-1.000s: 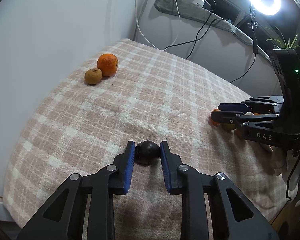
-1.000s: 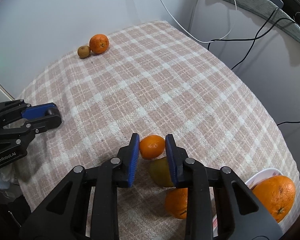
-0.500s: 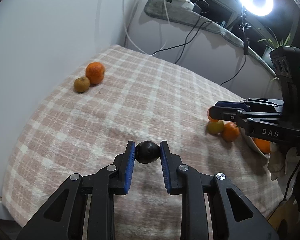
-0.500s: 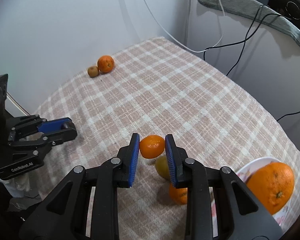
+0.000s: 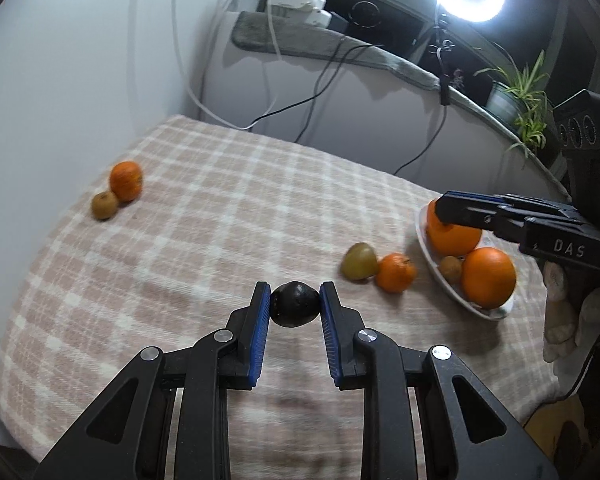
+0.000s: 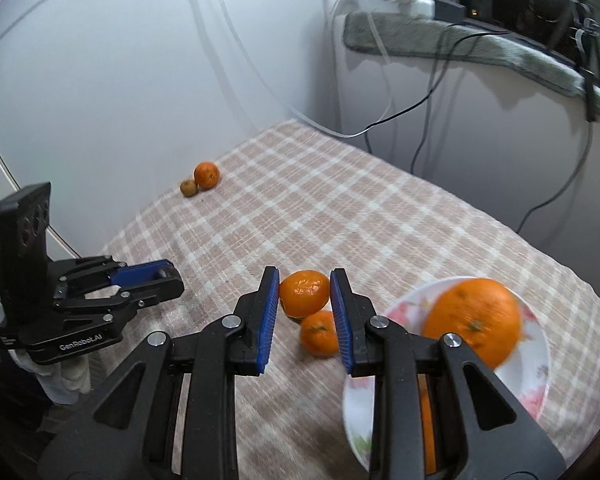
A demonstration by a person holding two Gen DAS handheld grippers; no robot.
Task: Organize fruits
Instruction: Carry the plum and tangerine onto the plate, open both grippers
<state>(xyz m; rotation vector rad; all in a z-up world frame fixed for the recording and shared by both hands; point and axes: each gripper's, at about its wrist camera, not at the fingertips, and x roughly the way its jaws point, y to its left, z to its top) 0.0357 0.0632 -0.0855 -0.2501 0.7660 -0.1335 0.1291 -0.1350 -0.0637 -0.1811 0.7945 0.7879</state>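
The left gripper (image 5: 295, 307) is closed on a dark round fruit (image 5: 294, 305), pinched between its blue pads near the fingertips, above the checked cloth (image 5: 228, 216). The right gripper (image 6: 304, 295) clamps a small orange (image 6: 304, 294) the same way, held over another small orange (image 6: 320, 333) on the cloth, just beside the flowered plate (image 6: 536, 360) carrying a big orange (image 6: 472, 326).

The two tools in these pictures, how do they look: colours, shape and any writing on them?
Both the left tool and the right tool are black, with angular fingers, silver rivets and ribbed blue pads. Side views show white lettering: "DAS" on the right tool, "GenRobot.AI" on the left. Each hand wears a pale glove.
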